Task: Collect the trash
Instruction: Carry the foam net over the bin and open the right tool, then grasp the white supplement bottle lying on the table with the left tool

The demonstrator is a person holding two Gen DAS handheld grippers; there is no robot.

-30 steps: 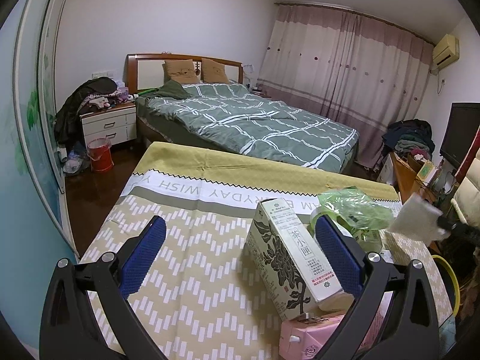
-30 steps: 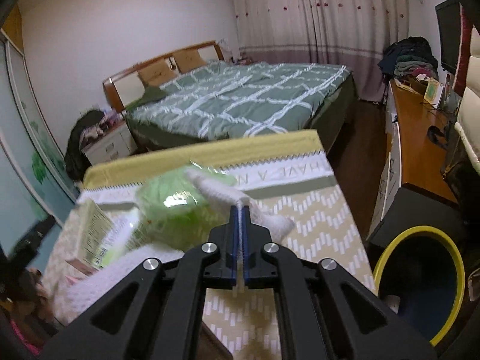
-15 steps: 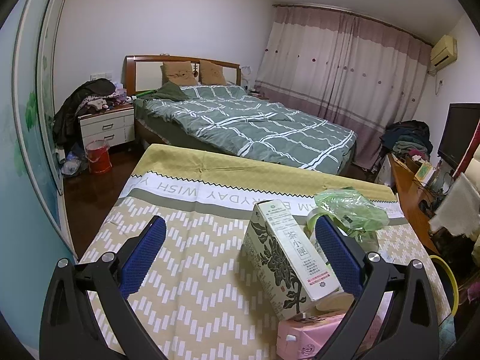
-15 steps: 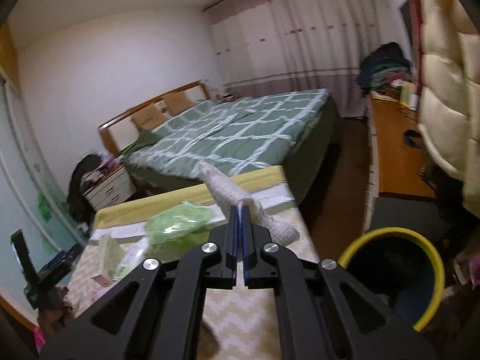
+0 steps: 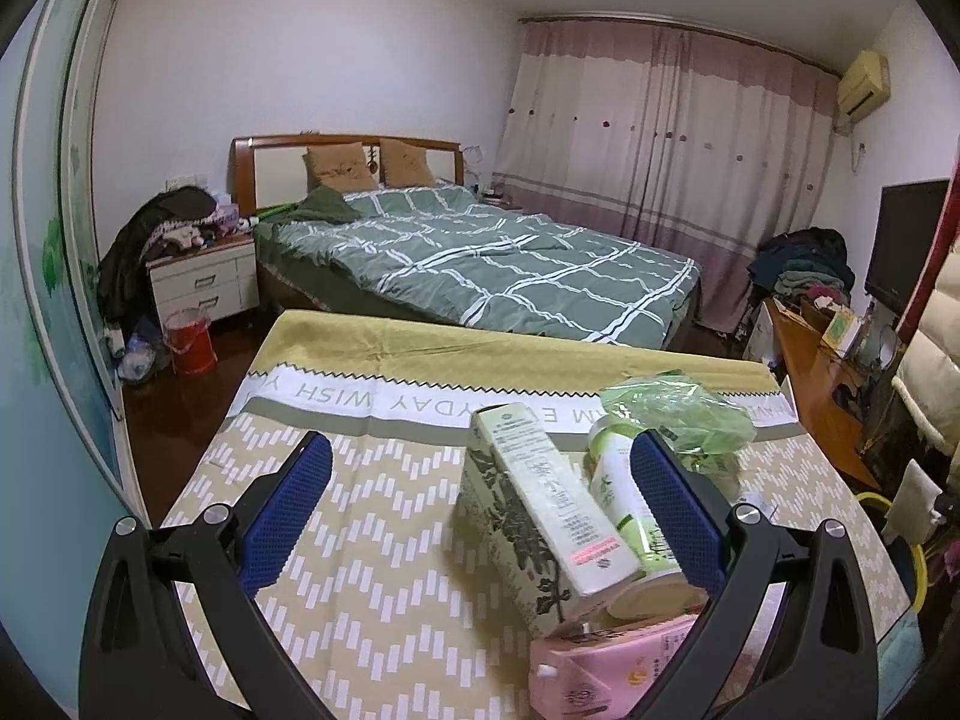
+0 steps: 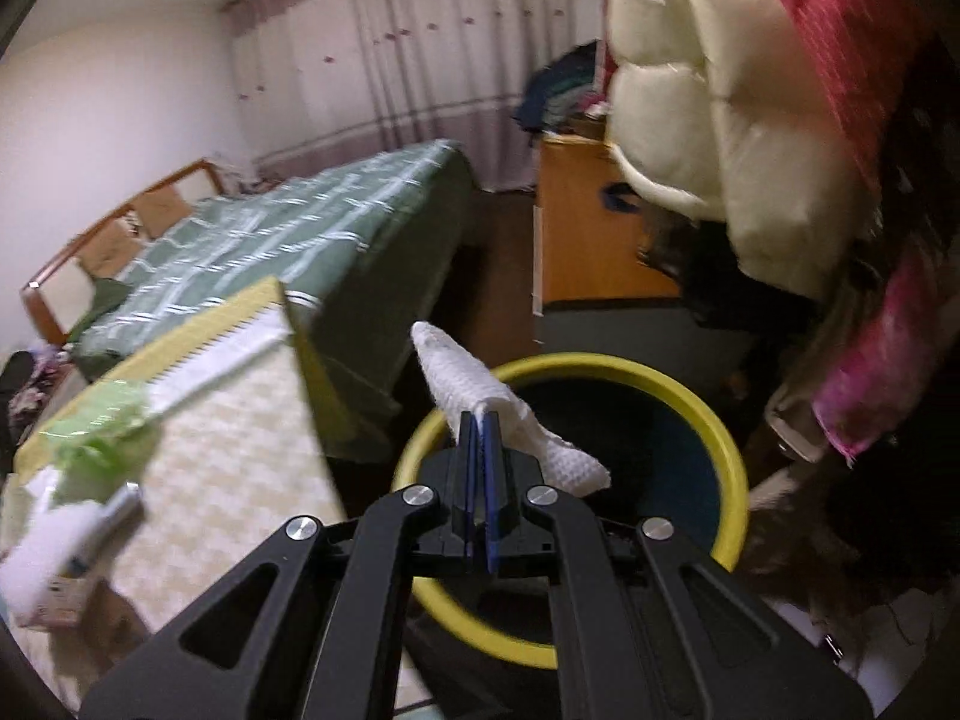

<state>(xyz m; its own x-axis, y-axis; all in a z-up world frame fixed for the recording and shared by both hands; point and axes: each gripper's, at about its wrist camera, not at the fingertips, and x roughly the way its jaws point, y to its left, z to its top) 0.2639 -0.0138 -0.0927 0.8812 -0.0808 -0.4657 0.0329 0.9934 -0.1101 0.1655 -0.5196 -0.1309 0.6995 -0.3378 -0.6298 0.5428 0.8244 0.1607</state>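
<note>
Pinching a crumpled white paper towel [image 6: 480, 384] between tightly closed blue pads, your right gripper [image 6: 478, 420] holds it just above the near rim of the round yellow-rimmed bin [image 6: 735, 450], which stands on the floor to the right of the table. From this angle the bin's dark interior looks empty, though its bottom is too dim to be sure. The towel is held near its middle, with one end sticking up and the other drooping right, so if you let go this close to the rim it could catch on the edge or fall outside onto the floor; carrying it further over the opening looks safer. The view is smeared, so a hurried release risks a miss. Your left gripper [image 5: 480, 510] hovers wide open over the patterned beige tablecloth [image 5: 360, 540], grasping nothing. On the cloth's right part more trash waits: a tall floral-printed carton [image 5: 528, 534] leaning over, a green-and-white bottle [image 5: 630, 516] just beside it, a crumpled green plastic bag [image 5: 678, 414] behind, and a pink carton [image 5: 606, 666] nearest you.
</note>
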